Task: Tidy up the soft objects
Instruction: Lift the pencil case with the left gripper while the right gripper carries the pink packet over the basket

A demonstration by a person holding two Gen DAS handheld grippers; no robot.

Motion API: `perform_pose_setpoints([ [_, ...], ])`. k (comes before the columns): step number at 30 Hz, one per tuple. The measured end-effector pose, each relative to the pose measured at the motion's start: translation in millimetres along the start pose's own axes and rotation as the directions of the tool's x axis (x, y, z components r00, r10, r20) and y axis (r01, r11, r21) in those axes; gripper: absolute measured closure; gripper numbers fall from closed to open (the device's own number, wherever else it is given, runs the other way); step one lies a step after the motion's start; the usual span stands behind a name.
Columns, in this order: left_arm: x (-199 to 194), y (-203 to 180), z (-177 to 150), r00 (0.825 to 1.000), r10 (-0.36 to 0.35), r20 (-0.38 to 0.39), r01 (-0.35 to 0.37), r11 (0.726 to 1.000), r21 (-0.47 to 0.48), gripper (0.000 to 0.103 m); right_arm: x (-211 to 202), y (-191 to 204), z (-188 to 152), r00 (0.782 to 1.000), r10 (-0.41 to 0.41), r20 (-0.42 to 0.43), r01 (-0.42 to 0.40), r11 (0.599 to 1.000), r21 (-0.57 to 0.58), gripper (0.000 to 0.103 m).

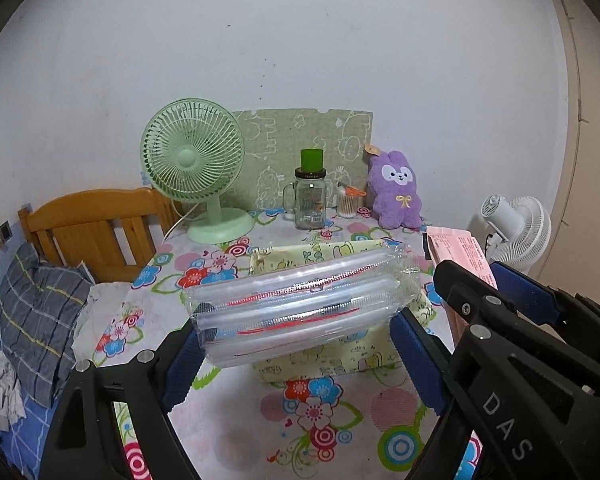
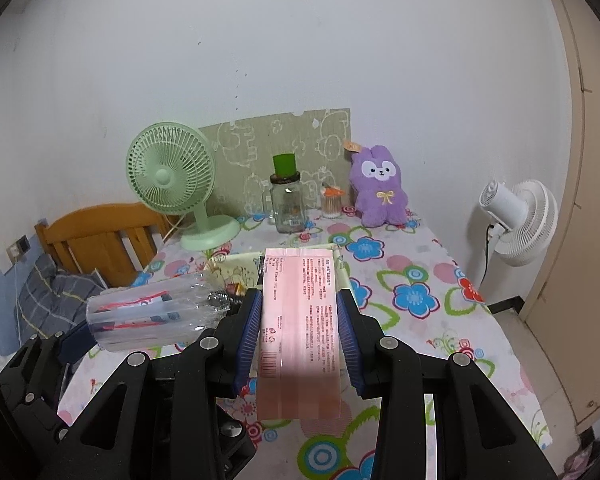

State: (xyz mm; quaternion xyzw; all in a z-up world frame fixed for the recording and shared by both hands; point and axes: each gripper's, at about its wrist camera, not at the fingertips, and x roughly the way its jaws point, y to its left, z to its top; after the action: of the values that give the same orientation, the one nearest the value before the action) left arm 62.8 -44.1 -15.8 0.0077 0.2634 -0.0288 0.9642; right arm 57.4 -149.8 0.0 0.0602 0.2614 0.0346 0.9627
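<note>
Above a flower-print worktop (image 2: 420,280), two soft packs hang clear of the cloth, each clamped in a handheld gripper. A clear plastic pack (image 1: 300,304) with red markings sits crosswise between the blue pads of the left gripper (image 1: 296,344), whose jaws stand wide and press on its two ends; the same pack shows at the left of the right wrist view (image 2: 156,316). A pink printed pack (image 2: 300,320), with a barcode near its lower left corner, is pinched lengthwise by the right gripper (image 2: 300,320), jaws partly closed against its long edges. Directly below and just behind both packs lies a pale yellow fabric basket (image 1: 328,356) with cartoon print, open at the top. Farther back on the worktop stand a mint green desk fan (image 1: 196,168), a glass mason jar (image 1: 310,200) with a green cup on its lid, a small jar of cotton swabs (image 1: 348,204) and a purple plush toy (image 1: 396,188), all before a green patterned board (image 1: 300,136) leaning on the wall. A wooden headboard (image 1: 96,228) and a plaid pillow (image 1: 36,312) lie to the left; a white floor fan (image 2: 520,220) stands to the right.
</note>
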Motion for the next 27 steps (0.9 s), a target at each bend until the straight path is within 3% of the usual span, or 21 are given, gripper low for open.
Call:
perform_pose_setpoints([
  [27,66,-3,30,0.999,-0.009,-0.033,0.008,1.0,-0.002,0.014,72,-9,33,1.0,0.023,-0.016,-0.022,0.999,0.023,0.062],
])
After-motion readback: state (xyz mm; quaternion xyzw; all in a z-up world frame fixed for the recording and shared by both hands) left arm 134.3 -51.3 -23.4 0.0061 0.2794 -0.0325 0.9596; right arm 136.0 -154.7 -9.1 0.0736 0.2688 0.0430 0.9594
